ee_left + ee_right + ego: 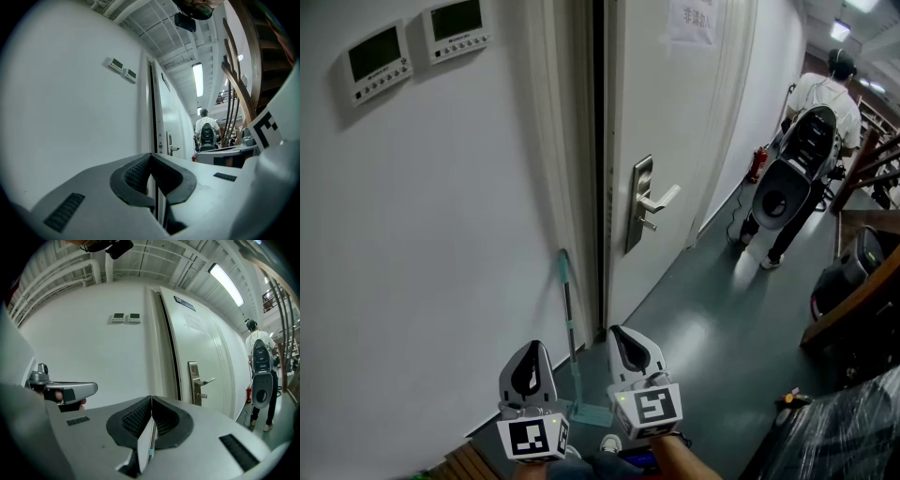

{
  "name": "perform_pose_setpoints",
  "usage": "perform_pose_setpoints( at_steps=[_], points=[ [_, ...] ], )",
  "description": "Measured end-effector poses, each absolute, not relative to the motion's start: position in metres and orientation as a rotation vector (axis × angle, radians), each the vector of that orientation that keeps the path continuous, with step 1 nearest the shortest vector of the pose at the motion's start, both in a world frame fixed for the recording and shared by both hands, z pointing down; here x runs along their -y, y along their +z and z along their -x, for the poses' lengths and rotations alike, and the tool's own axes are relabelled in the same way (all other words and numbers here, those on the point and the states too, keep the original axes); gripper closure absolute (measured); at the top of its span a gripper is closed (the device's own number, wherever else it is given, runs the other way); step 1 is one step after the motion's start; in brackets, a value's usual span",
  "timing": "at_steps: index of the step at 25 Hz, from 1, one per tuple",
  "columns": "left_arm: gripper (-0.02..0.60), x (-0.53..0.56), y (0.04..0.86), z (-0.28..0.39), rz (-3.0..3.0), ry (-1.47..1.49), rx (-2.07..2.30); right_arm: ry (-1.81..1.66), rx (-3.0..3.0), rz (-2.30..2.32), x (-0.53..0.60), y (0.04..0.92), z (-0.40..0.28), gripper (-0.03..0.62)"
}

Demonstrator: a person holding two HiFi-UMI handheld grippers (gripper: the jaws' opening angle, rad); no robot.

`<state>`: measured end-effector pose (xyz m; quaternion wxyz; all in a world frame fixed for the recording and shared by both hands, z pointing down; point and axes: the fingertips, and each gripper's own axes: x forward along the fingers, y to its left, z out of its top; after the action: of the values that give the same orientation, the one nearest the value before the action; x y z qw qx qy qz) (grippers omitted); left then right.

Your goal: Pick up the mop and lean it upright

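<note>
Mop (564, 277) leans upright against the wall (441, 234) beside the door frame (581, 187), just ahead of and between both grippers. Left gripper (532, 349) and right gripper (617, 334): jaws together, gripping nothing. Mop head is partly hidden behind the right gripper.
</note>
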<state>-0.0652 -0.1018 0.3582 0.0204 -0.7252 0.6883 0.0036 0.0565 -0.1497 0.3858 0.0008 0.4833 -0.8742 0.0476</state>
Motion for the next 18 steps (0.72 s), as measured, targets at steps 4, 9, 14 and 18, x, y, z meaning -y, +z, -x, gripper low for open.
perform_pose_setpoints(
  at_steps=[4,9,14,18],
  points=[
    [0.569,0.113,0.360,0.067,2.258,0.006,-2.129,0.138,2.761,-1.512,0.160,0.389,-0.051,0.576],
    [0.569,0.126,0.364,0.073,2.279,0.005,-2.101,0.136,2.731,-1.510,0.171,0.397,-0.042,0.576],
    [0.569,0.132,0.367,0.085,2.296,0.007,-2.088,0.133,2.705,-1.517,0.179,0.403,-0.027,0.576],
    [0.569,0.132,0.370,0.095,2.299,0.009,-2.091,0.128,2.707,-1.487,0.182,0.410,-0.011,0.576]
  ],
)
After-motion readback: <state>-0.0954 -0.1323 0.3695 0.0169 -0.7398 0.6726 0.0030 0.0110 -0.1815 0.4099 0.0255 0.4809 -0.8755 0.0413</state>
